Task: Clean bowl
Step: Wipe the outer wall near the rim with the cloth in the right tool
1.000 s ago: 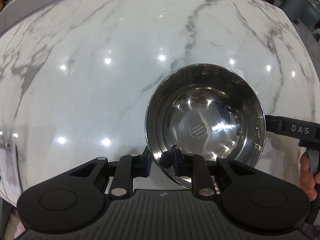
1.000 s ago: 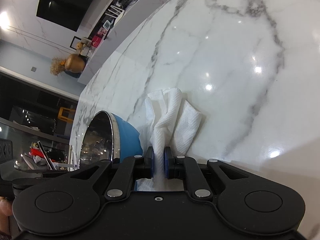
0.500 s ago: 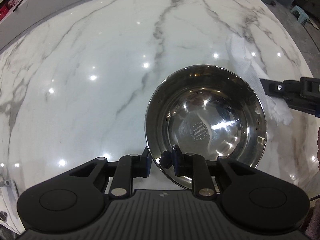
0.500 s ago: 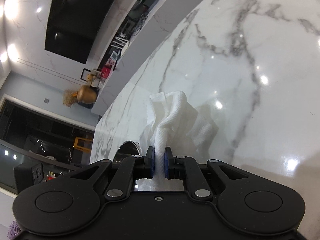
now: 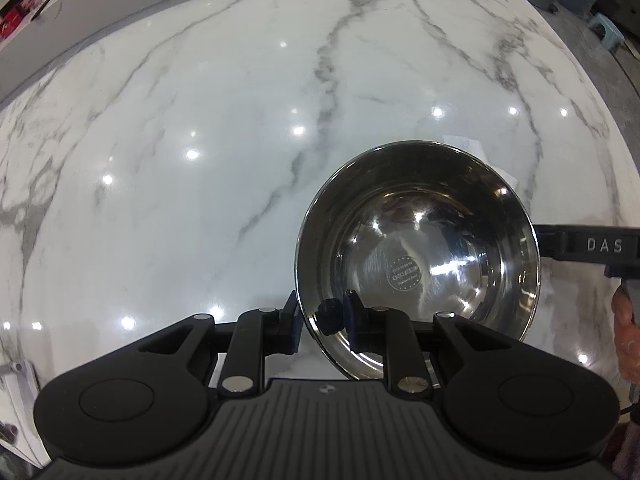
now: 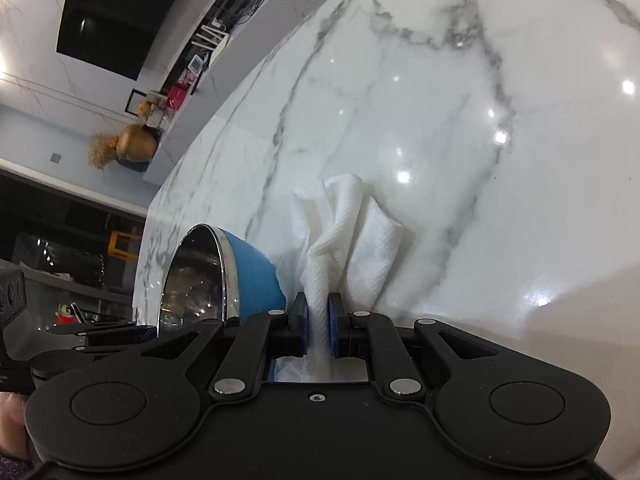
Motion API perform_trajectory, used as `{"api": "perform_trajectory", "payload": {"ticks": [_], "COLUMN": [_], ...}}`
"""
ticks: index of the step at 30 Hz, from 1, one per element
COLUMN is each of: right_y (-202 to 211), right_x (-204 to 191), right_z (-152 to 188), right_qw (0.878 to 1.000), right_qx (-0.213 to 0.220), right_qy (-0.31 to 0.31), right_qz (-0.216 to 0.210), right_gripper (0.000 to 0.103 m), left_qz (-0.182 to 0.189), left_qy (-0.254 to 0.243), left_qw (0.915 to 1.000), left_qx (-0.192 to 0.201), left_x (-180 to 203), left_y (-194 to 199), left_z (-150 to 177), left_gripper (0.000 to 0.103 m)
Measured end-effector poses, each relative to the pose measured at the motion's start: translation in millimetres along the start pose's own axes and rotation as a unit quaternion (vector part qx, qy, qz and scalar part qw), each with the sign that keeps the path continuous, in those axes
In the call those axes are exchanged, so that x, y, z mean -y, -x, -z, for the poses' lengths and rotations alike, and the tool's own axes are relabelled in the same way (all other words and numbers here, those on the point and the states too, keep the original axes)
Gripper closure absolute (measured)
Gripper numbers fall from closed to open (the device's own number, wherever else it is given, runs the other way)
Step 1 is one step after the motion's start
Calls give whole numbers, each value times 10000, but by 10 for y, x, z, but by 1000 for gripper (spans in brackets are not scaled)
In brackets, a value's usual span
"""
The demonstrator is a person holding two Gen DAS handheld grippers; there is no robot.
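A wide white marble table (image 5: 224, 168) with grey veins fills both views, glossy and dotted with reflected ceiling lights. Beyond its far edge the right wrist view shows a pale wall with a dark screen (image 6: 108, 20), a long shelf with small clutter, and a gold vase (image 6: 136, 145) with dried stems.

The bowl (image 5: 416, 256), steel inside and blue outside, is the largest thing on the table. The left gripper (image 5: 320, 320) holds it by the near rim, one pad outside the wall and the other inside, jaws narrowed onto the thin metal. In the right wrist view the bowl looks tipped, its mouth turned toward the left of the picture and its blue side (image 6: 252, 272) toward the cloth. Its inside looks shiny, with a round stamp at the bottom; I cannot make out any dirt.

The white cloth (image 6: 344, 240), a crumpled paper towel by the look of it, is pinched between the nearly closed jaws of the right gripper (image 6: 318, 320) and fans out ahead of the tips. It lies just beside the bowl's outer wall, on the side away from the opening.

That is what the coming move seems to turn on: the cloth sits to the right of the bowl and outside it, so the right hand probably has to carry it up over the rim and down into the hollow. The rim itself is the only thing in the way; the left gripper's inner pad takes up a small part of the near wall. A bare hand (image 5: 626, 332) shows at the right edge of the left wrist view.
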State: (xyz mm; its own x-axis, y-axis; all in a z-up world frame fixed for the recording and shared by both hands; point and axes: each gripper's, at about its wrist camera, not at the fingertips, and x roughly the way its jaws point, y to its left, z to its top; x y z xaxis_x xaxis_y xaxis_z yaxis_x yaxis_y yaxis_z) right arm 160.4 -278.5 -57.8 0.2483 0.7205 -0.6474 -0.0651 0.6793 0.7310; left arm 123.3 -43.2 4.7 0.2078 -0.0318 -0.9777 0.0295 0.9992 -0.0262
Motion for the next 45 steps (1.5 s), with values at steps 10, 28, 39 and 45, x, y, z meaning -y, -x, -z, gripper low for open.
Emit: {"api": "perform_trajectory", "payload": {"ticks": [10,28,39,45], "right_y": [25,305,136,-43], "right_x": [-8,-18,19,-4], "right_z": [32,-58,-35,44], "right_qw": [9999,9908,9963,9994], "right_qx": [-7,569,437,169], "right_qy": [77,-205,-100,106], "right_qz": [69,-1213,-734,-272], "right_gripper": [94,94,94,94], "left_qz": [-7,-405,-464,-391], "left_qy": [283,-342,-461,-411], "left_qw": [9995,9981,9976,9983], "left_qx": [-167,-310,-211,-145], "left_x": [23,-48,-28,-51], "left_y": [49,45,47,72], "left_z": [79,-4,14,28], "left_gripper": [81,86,85,85]}}
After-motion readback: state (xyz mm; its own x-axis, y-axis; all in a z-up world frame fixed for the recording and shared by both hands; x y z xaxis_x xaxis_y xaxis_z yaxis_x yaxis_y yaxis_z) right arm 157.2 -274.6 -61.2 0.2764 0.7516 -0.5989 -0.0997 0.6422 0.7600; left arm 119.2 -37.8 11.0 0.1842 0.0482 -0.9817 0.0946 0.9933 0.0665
